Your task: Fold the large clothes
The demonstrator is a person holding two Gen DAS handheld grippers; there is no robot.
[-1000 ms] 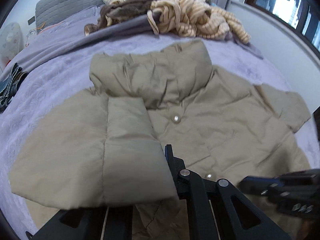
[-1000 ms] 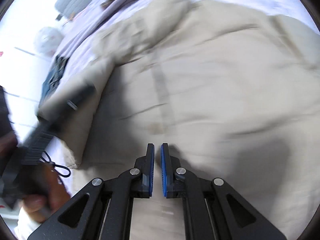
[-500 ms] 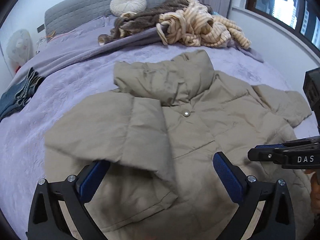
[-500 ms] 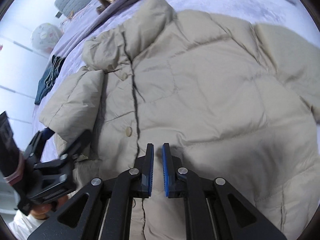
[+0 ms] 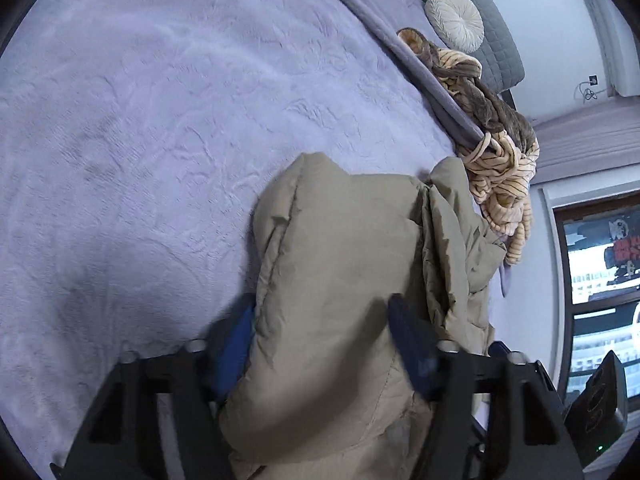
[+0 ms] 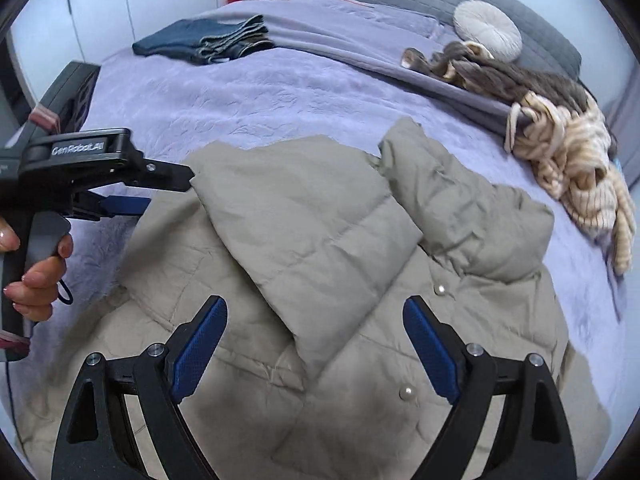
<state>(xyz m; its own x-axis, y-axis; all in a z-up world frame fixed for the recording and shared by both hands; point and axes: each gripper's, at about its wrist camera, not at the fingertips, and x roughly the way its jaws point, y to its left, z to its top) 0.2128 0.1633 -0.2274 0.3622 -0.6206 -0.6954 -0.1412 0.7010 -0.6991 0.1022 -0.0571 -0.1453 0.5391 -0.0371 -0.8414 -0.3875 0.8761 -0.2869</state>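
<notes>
A beige puffer jacket (image 6: 320, 208) with pearl buttons (image 6: 440, 290) lies front up on the lilac bedspread (image 6: 280, 92), its left sleeve folded across the front. My left gripper (image 5: 324, 344) is rolled on its side at the jacket's left edge. Its jaws are closing, and the puffy folded edge (image 5: 340, 260) fills the gap and touches both pads. The right wrist view shows that left gripper (image 6: 168, 190) held by a hand (image 6: 40, 280), one finger above the fabric and one below. My right gripper (image 6: 316, 344) hovers over the jacket's front, jaws opening wide with nothing between them.
Folded jeans (image 6: 208, 40) lie at the bed's far left. A heap of brown and cream striped clothes (image 6: 560, 152) sits behind the jacket's collar (image 6: 472, 216). A round cushion (image 6: 488, 32) leans on the grey headboard. A window (image 5: 600, 280) is on the right.
My left gripper let go, opened wide, swung to the jacket's left edge, rolled over and now closes on the fabric. My right gripper went from shut to wide open and turned.
</notes>
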